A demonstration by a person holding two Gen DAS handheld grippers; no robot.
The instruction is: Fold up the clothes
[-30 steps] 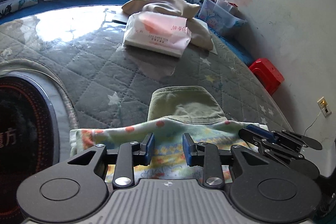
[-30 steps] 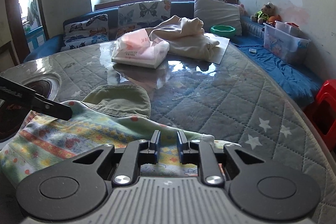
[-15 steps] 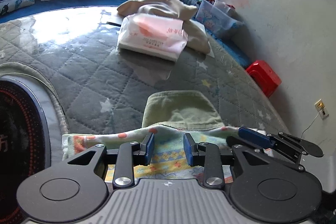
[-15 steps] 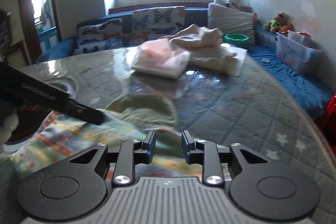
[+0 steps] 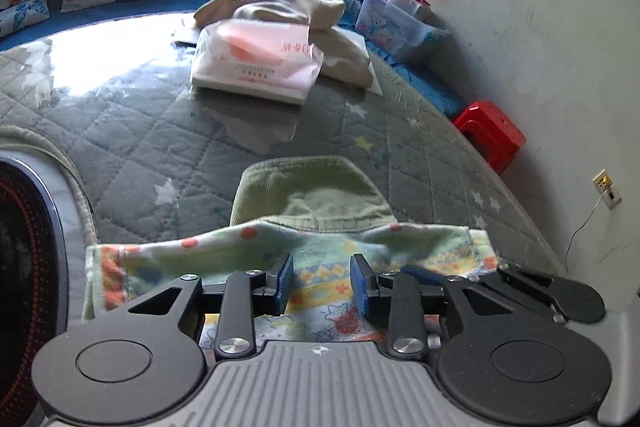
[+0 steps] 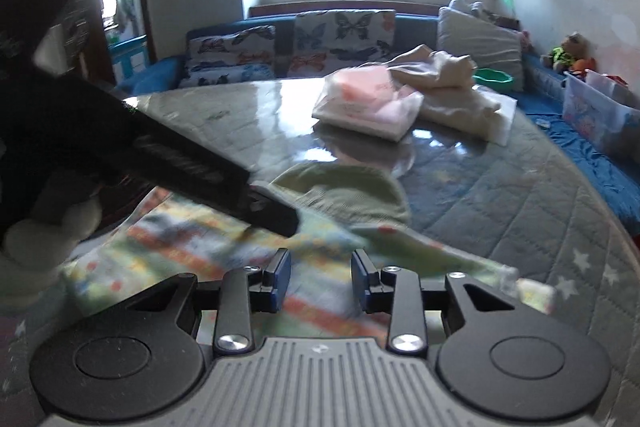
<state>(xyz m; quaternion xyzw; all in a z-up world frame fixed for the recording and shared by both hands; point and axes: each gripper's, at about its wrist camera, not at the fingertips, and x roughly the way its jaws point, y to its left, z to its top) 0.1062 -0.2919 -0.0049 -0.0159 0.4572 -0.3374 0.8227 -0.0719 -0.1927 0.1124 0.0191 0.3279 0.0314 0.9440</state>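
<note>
Item: a small patterned garment [image 5: 304, 259] — pale green knit printed with orange dots and bands of yellow, blue and red, joined to an olive ribbed piece [image 5: 312, 193], perhaps a hood. It lies near the front edge of the bench [image 5: 160, 147], whose grey quilted, star-printed cover sits under a glossy clear sheet. Judged light, limp and unbreakable; it will sag and drag, so take it by a hem or corner, both ends at once. The left tool [image 5: 322, 283] is spread above the banded cloth, pinching nothing; the right tool [image 6: 320, 279] likewise spread, empty, its view blurred. Further back — a plastic-wrapped pink packet [image 5: 260, 63] and a heap of cream cloth [image 5: 316, 11], soft and crumpled.
</note>
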